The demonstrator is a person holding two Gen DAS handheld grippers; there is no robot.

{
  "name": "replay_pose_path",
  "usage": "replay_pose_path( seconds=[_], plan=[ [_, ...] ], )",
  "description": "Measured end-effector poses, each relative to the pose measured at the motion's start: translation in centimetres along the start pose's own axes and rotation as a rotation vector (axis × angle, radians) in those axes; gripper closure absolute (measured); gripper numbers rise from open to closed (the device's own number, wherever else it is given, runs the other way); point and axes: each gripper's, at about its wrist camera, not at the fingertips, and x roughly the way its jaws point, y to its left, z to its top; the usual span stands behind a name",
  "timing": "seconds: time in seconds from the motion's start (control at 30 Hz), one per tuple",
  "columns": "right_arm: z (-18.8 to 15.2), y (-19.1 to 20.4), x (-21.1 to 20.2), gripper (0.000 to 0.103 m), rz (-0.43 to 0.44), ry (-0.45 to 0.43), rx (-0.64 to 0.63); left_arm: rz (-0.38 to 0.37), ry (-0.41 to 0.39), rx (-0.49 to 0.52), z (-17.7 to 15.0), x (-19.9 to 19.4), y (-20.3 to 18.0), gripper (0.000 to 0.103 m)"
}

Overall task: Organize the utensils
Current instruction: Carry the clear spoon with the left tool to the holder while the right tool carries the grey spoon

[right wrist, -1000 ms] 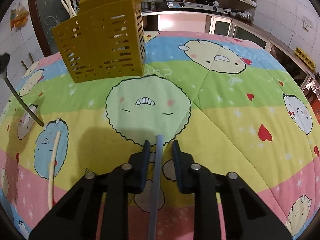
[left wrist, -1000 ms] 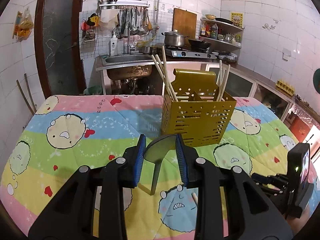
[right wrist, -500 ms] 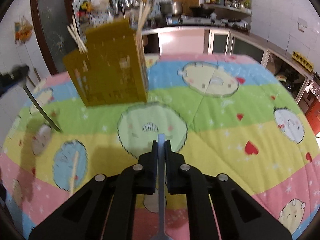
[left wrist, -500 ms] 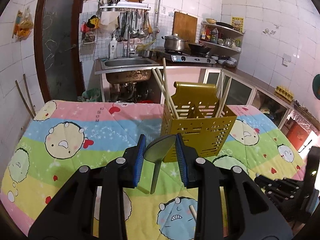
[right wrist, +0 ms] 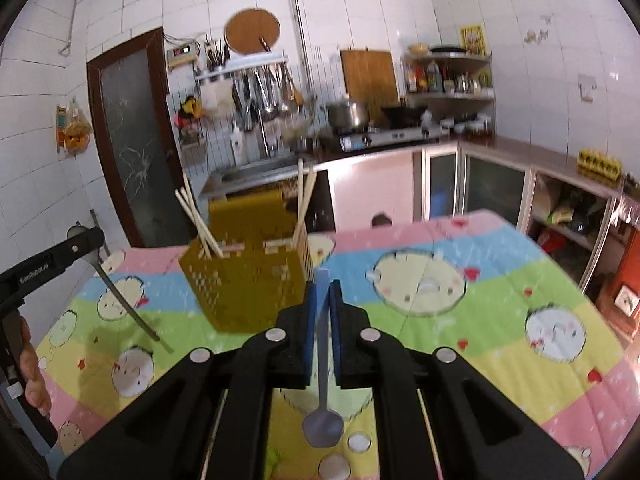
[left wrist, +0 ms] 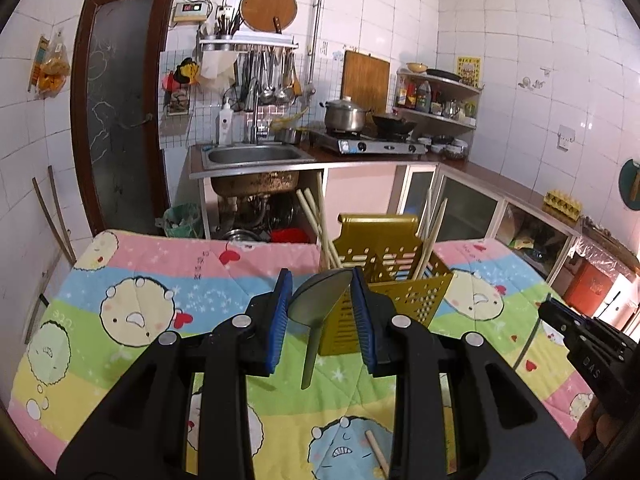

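Utensils are now carried in both grippers, lifted clear of the quilt [right wrist: 500, 320] where a second ago they were low over it. The left gripper [left wrist: 322, 312] is clenched on the bowl of a metal spoon [left wrist: 318, 304], handle hanging down, just before the yellow caddy [left wrist: 404, 292]. The right gripper [right wrist: 322, 300] is clamped on the handle of a second spoon [right wrist: 323, 426], bowl hanging low. One chopstick [left wrist: 376, 450] is left lying on the quilt. Both lifts look done; dropping into the caddy is judged next

Home kitchen, steel sink [left wrist: 254, 155] at 12 o'clock, gas stove [left wrist: 376, 145] with pot [left wrist: 345, 114] at 1 o'clock, white tiled walls [left wrist: 520, 32]
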Motion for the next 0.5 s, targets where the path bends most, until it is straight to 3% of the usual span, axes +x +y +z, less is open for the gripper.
replay_pose_path(
  seconds=[0.33,0.5],
  plan=[
    [5.5,1.9,-0.8,0.096,0.012,-0.146,-0.031,-0.025,-0.079,0.024,3.4,-1.7,-1.4,0.074],
    [8.8,3.3,-0.6,0.096,0.019,-0.224,-0.050,-0.050,-0.159,0.019,6.7,-2.8,-2.2,0.074]
  ],
)
